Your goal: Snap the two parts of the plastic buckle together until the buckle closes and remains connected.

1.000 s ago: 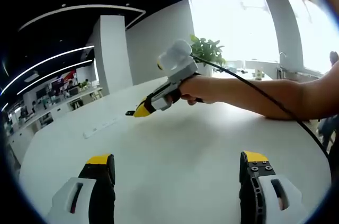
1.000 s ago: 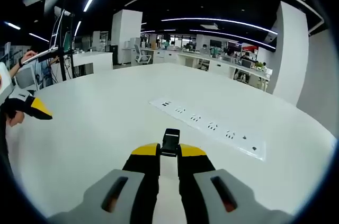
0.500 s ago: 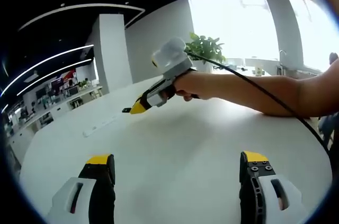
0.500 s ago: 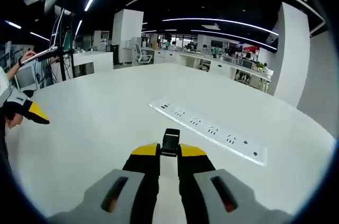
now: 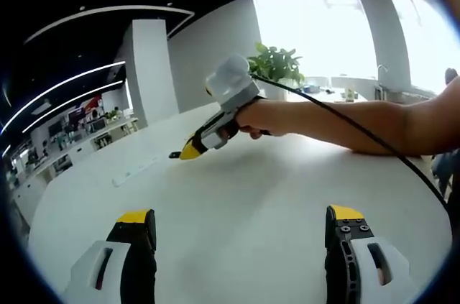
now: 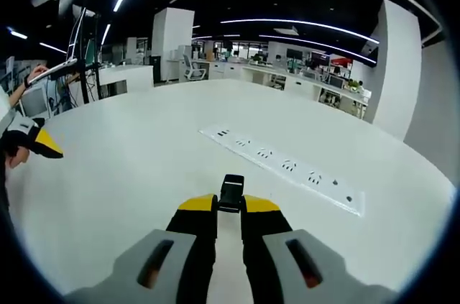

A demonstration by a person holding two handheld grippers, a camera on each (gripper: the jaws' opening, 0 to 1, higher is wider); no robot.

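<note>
Your right gripper (image 6: 229, 207) clamps one buckle part (image 6: 231, 192) above the table (image 6: 144, 174), tip forward for mating, while your left gripper (image 5: 241, 221) stays wide open, empty.

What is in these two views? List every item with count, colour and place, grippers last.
buckle part: one, black, clamped at the right gripper's tips.
power strip: one, white, flat on the table beyond the buckle part.
table: one, white, under both grippers.
potted plant: one, green, at the table's far edge by the windows.
left gripper: one, yellow-tipped, jaws wide apart, nothing between them.
right gripper: one, yellow-tipped, held in a hand above the table.
</note>
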